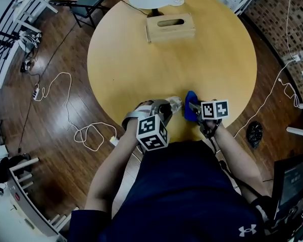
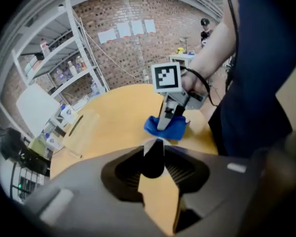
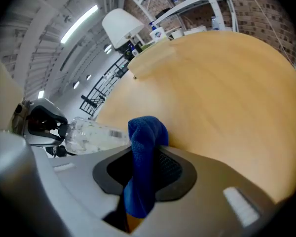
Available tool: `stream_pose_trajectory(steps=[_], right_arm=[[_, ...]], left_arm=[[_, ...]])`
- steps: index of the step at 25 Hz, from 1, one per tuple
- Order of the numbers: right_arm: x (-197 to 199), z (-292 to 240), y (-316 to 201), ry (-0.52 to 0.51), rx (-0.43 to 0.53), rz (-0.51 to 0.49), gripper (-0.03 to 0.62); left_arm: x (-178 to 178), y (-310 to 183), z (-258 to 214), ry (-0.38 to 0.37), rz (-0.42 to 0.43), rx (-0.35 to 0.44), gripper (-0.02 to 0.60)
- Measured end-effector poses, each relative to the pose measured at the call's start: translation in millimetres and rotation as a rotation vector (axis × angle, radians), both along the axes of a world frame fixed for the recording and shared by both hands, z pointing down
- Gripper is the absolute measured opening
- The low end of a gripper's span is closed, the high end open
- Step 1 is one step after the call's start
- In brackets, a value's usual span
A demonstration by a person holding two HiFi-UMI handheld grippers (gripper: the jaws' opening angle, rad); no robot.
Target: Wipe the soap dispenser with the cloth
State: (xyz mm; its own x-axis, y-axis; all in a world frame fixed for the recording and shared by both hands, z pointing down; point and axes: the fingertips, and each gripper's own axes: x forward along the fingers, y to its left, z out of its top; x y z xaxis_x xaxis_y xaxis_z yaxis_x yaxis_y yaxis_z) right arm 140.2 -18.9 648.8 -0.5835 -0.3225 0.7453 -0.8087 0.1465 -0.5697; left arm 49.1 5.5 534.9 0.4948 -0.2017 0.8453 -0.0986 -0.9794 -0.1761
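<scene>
Over one table, left gripper grips one dispenser, right gripper one cloth.

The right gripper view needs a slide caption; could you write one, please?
Right gripper clamps a blue cloth next to the soap dispenser held by the left gripper.

Showed a round table on dark plank floor, chair beyond, brick wall behind white shelves, lit by ceiling strips.
</scene>
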Motion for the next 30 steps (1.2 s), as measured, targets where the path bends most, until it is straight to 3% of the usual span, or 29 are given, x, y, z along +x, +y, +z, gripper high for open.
stream_pose_trajectory(steps=[4, 6, 9, 11, 14, 16, 19, 21, 23, 26, 27, 30], right_arm=[[7, -16, -7, -0.056, 0.049, 0.052, 0.095], [7, -22, -8, -0.073, 0.063, 0.047, 0.095], [5, -26, -5, -0.087, 0.073, 0.024, 0.095], [5, -27, -1, -0.098, 0.07, 0.014, 0.095], [5, -26, 4, -0.111, 0.065, 0.01, 0.095], [4, -25, 6, -0.113, 0.067, 0.004, 0.095], [5, -24, 7, -0.106, 0.069, -0.003, 0.095], [2, -26, 6, -0.105, 0.077, -0.005, 0.095], [-4, -31, 6, -0.109, 0.085, -0.009, 0.095], [-12, -38, 7, -0.114, 0.097, -0.016, 0.095], [-13, -40, 8, -0.115, 0.1, -0.016, 0.095], [-13, -40, 14, -0.11, 0.1, -0.012, 0.095]], left_arm=[[46, -10, -5, -0.016, 0.055, 0.003, 0.123], [56, -16, -4, -0.019, 0.034, -0.009, 0.123], [54, -27, -3, -0.003, -0.049, 0.015, 0.138], [46, -28, -4, 0.026, -0.101, 0.012, 0.197], [29, -25, -9, 0.043, -0.13, 0.01, 0.23], [13, -26, -13, -0.022, -0.058, 0.071, 0.235], [3, -23, -3, -0.19, 0.178, 0.143, 0.235], [9, -18, 8, -0.239, 0.292, 0.109, 0.236], [19, -17, 17, -0.236, 0.321, 0.035, 0.235], [27, -17, 20, -0.176, 0.254, -0.1, 0.184], [29, -19, 19, -0.133, 0.203, -0.133, 0.138], [24, -30, 14, 0.02, -0.01, -0.199, 0.137]])
